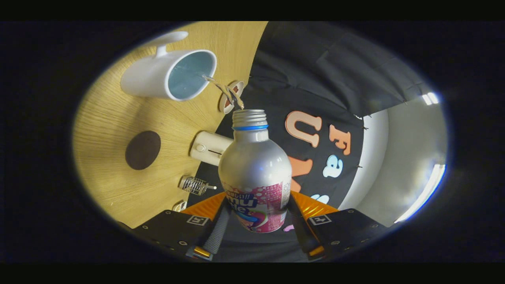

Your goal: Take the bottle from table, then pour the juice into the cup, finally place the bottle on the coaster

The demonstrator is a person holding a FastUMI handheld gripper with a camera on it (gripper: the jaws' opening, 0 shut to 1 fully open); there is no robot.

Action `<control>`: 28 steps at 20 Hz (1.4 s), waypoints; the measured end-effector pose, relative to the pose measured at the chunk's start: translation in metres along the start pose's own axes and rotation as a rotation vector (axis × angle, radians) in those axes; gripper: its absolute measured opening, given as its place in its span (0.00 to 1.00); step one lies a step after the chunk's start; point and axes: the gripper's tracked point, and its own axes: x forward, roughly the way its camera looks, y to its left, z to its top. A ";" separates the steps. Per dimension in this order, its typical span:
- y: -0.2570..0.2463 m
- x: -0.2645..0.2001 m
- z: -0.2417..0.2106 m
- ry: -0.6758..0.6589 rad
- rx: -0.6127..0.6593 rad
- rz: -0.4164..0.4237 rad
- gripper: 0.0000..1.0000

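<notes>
My gripper (257,215) is shut on a silver bottle (254,165) with a pink label and a blue neck ring, both fingers pressing its lower body. The bottle is tipped over, so the wooden table (106,118) looks rotated in my view. A thin stream of juice (225,90) runs from the bottle's uncapped mouth into the white cup (169,75), which has a pale blue inside and a handle on its far side. A dark round coaster (143,150) lies on the table beside the cup, apart from it.
A cream-coloured box-like device (209,148) and a small wire-ribbed metal object (194,185) sit along the table's back edge by the black cloth wall. A small round red-and-white item (232,96) lies near the cup, behind the stream.
</notes>
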 end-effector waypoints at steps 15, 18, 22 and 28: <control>-0.017 0.001 0.004 -0.028 -0.070 -0.038 0.77; -0.019 0.002 0.005 -0.038 -0.085 -0.041 0.77; -0.017 0.003 0.006 -0.047 -0.098 -0.045 0.77; -0.012 0.002 0.016 -0.067 -0.113 -0.038 0.77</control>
